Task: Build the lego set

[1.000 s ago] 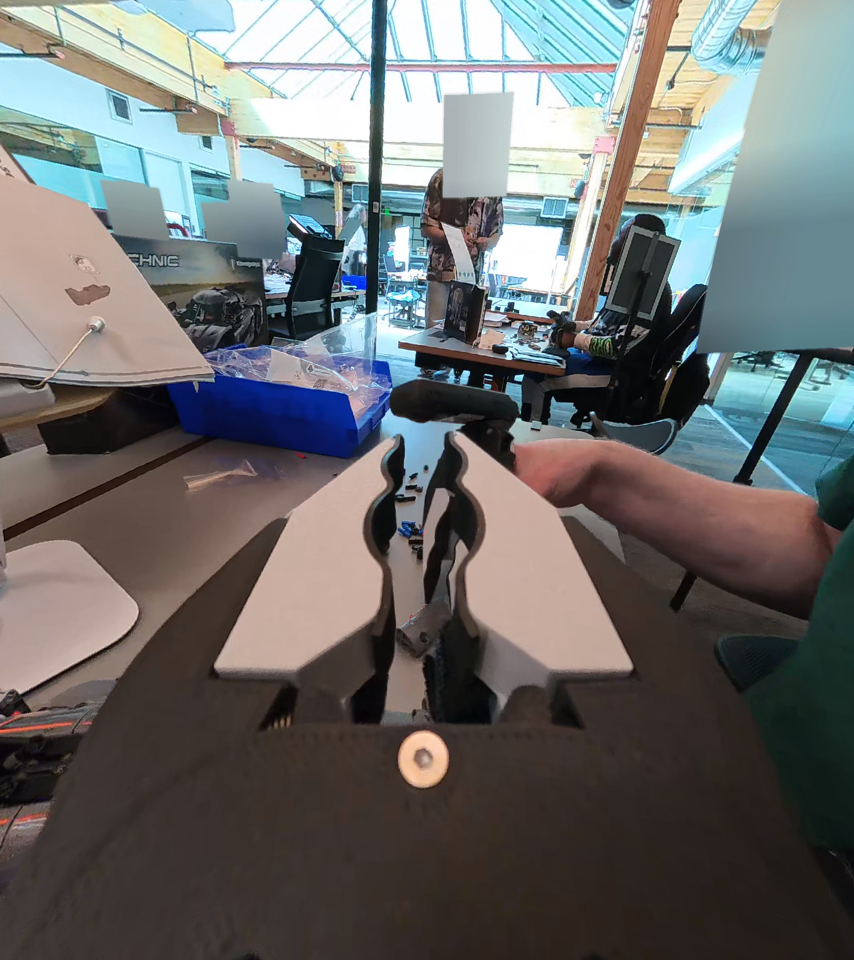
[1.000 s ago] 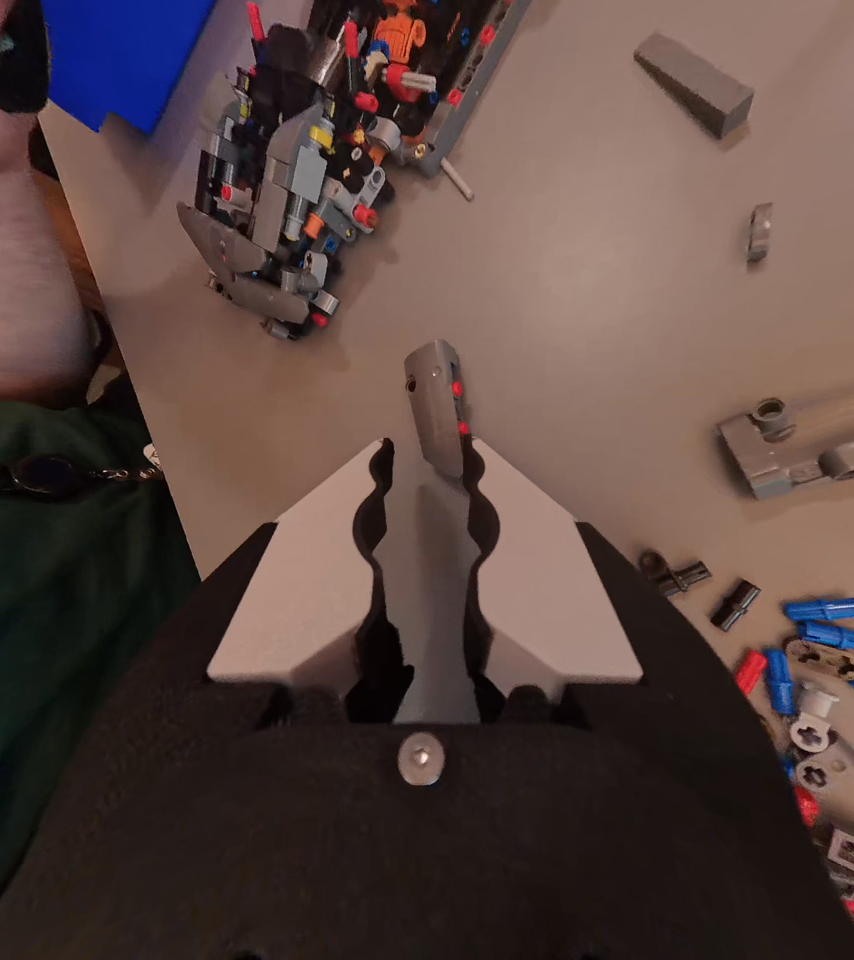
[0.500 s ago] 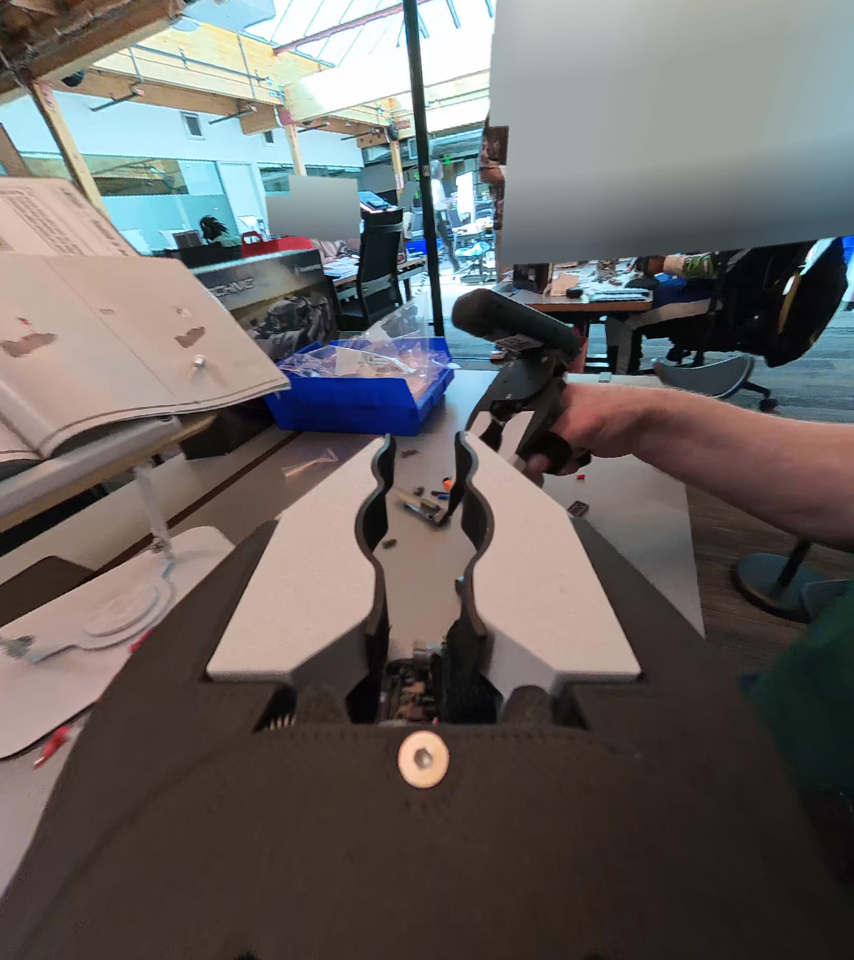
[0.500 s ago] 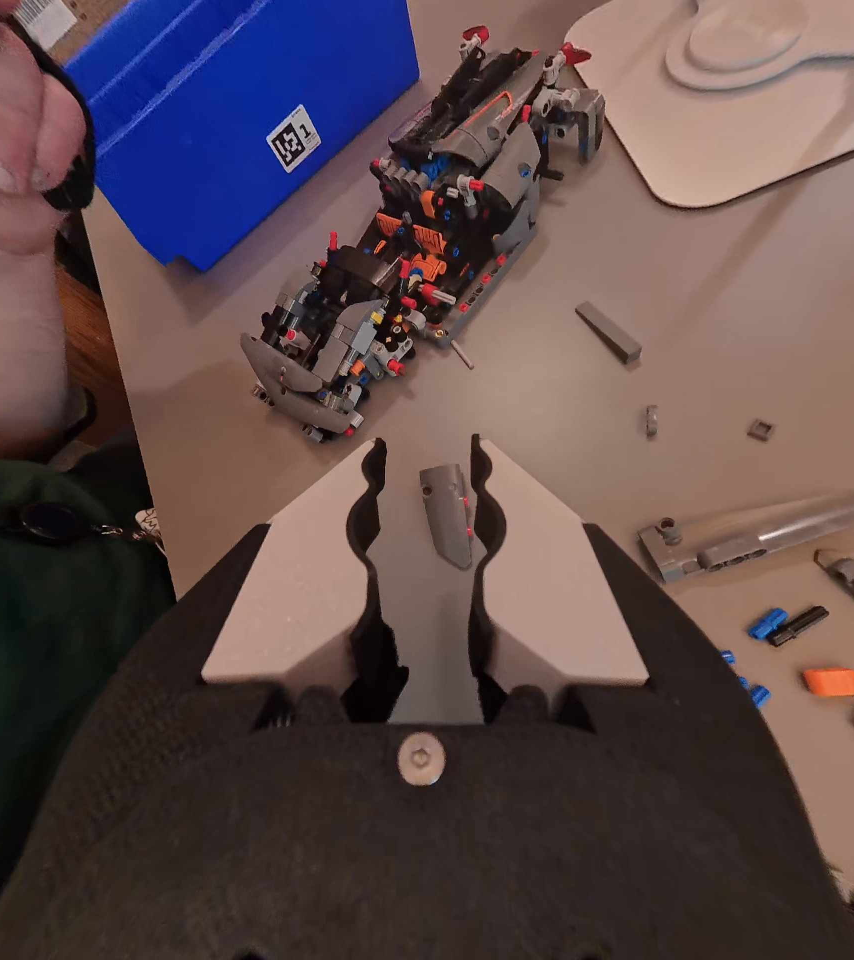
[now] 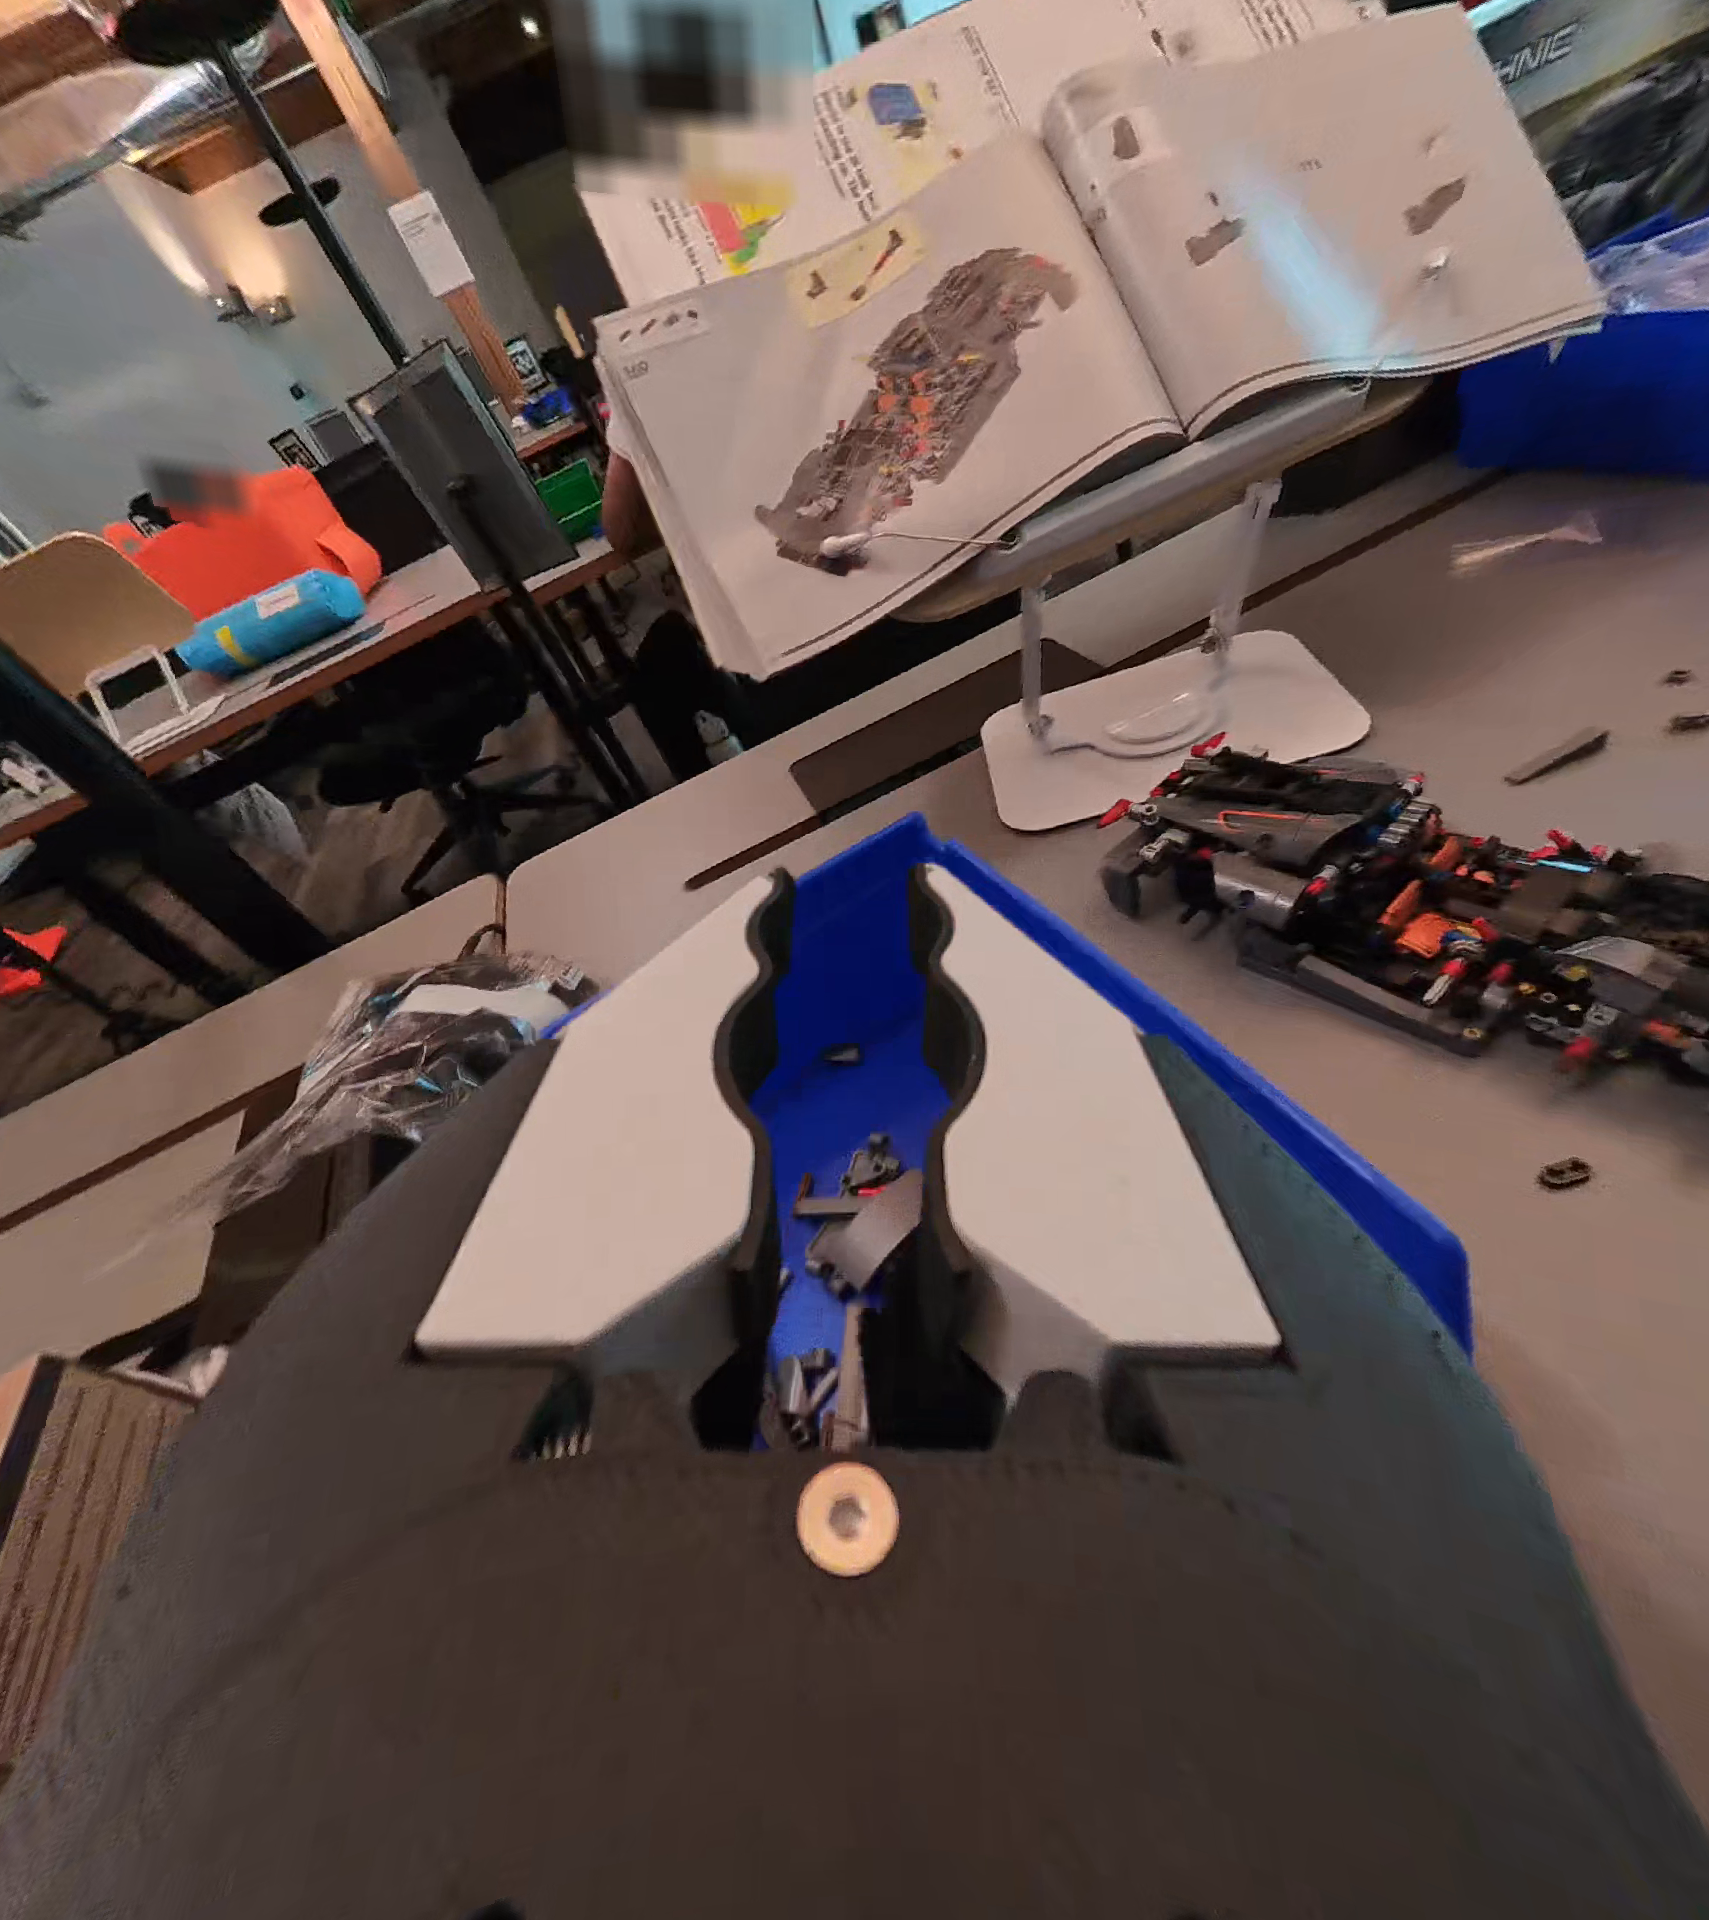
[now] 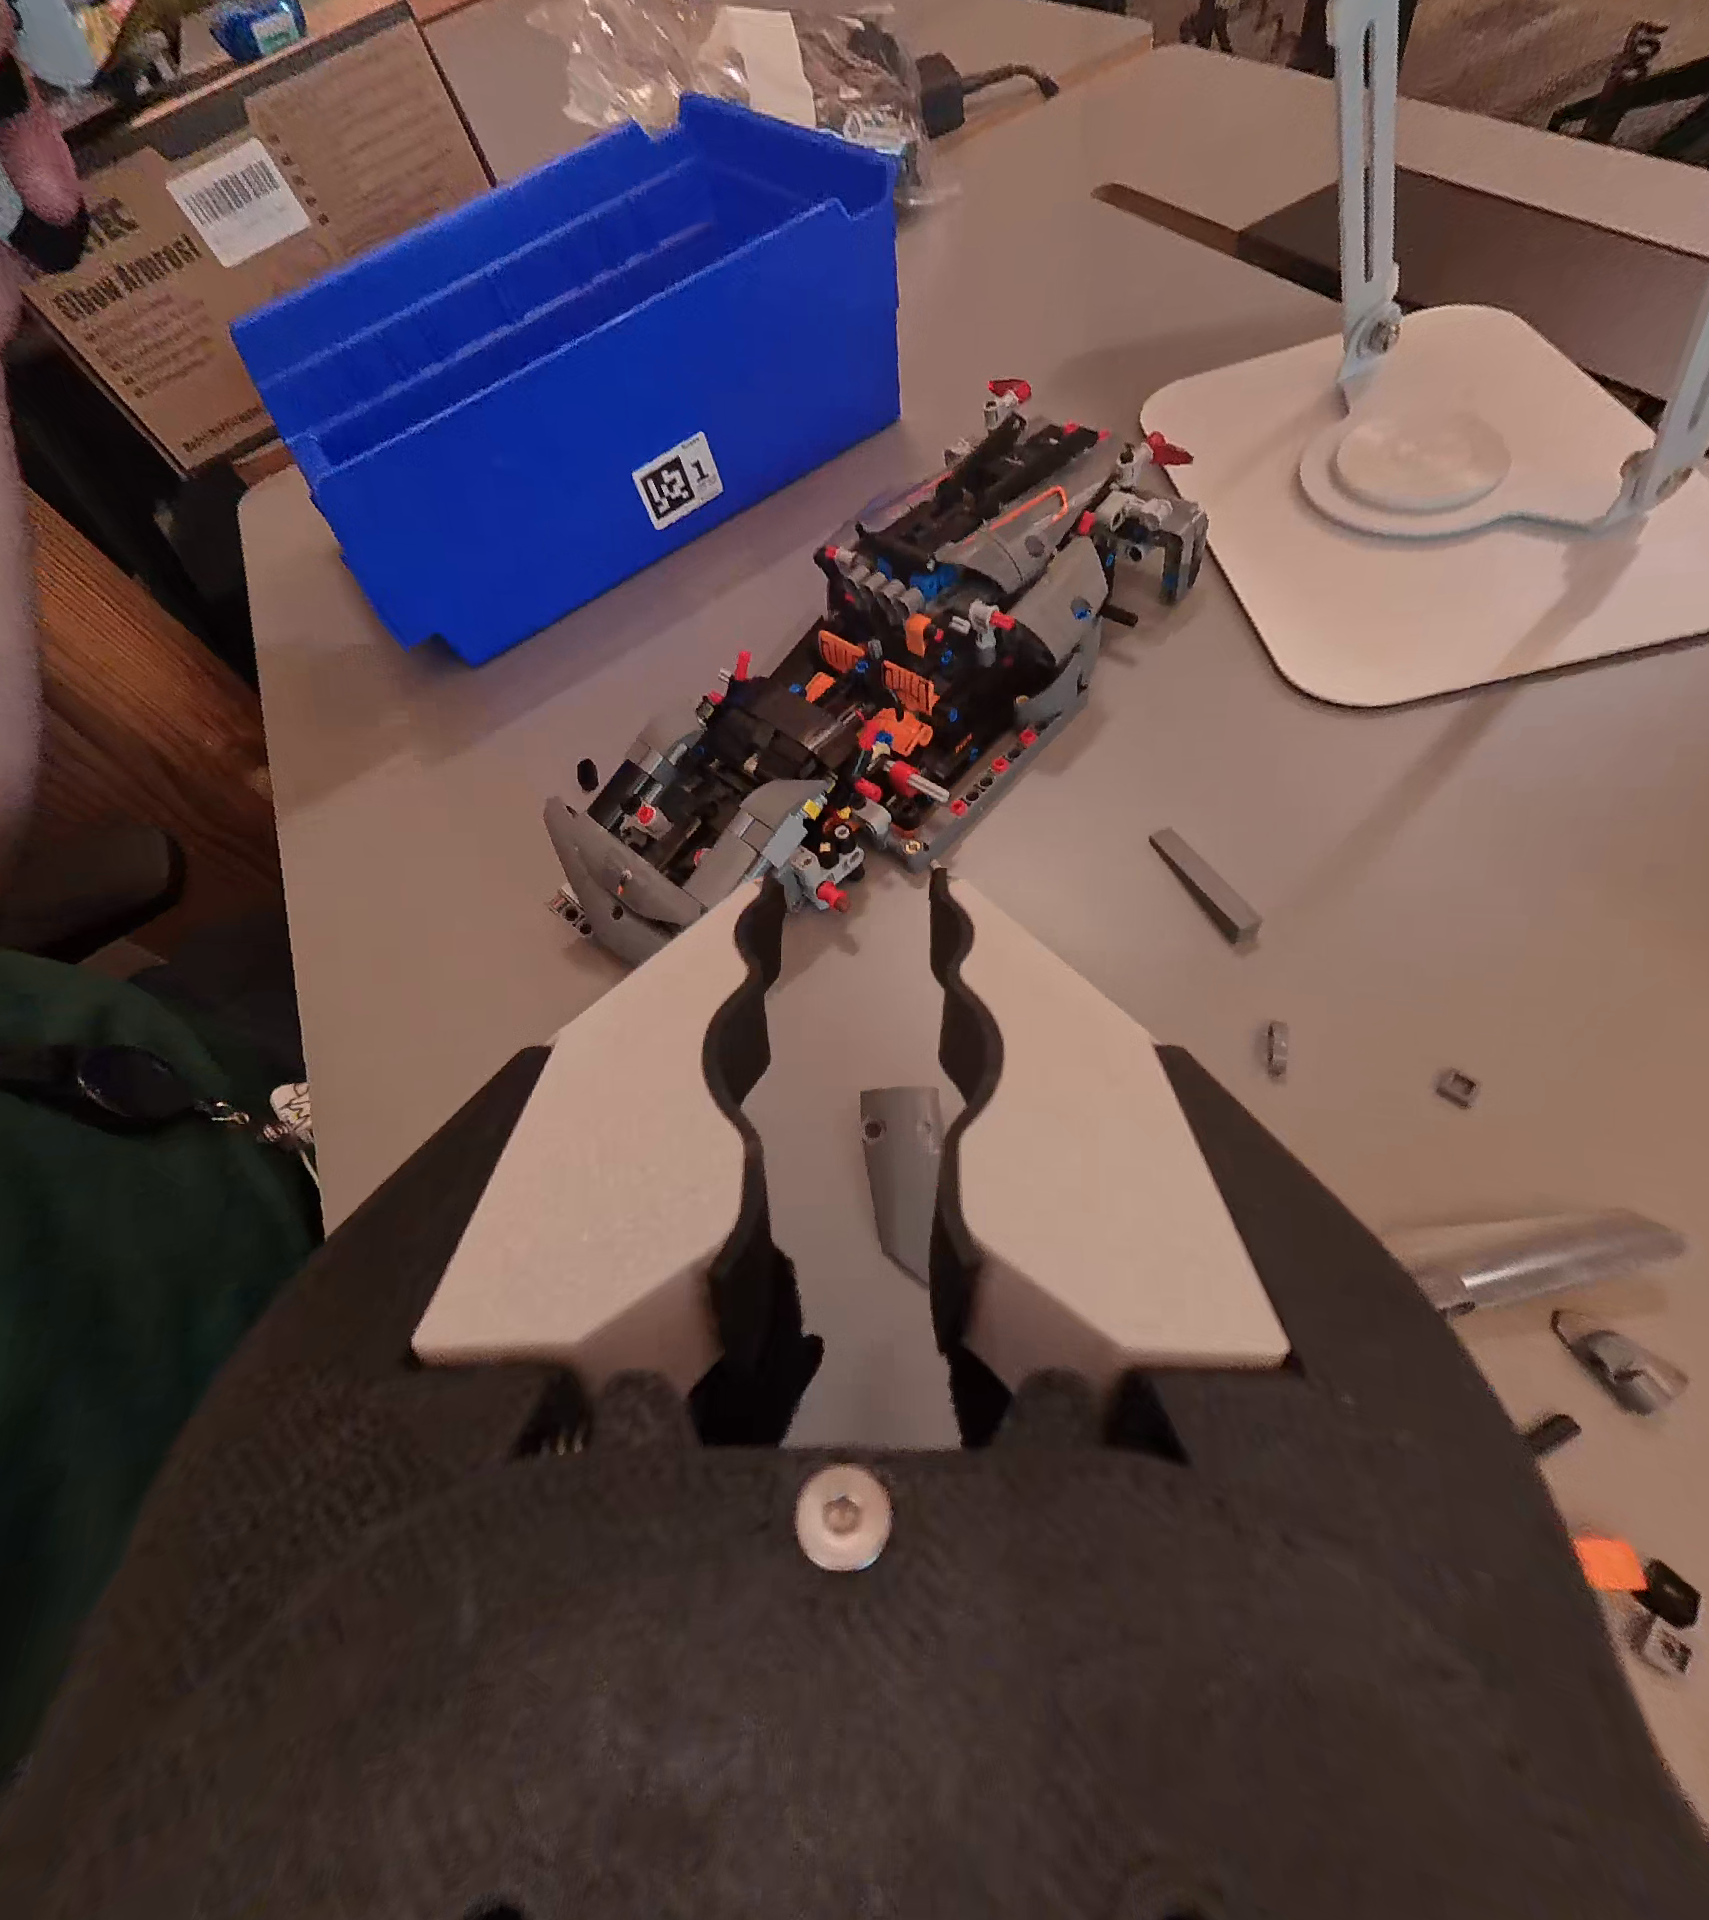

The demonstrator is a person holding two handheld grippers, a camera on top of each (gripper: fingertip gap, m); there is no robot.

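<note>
Blue bin glossy plastic; table matt.

One blue bin sits at the upper left of the right wrist view, with one part-built lego car at centre and one white book stand at the upper right. One grey curved panel lies between the fingers, and one long grey bar right of centre (smaller loose pieces blur past counting). One open instruction book fills the upper middle of the left wrist view.
</note>
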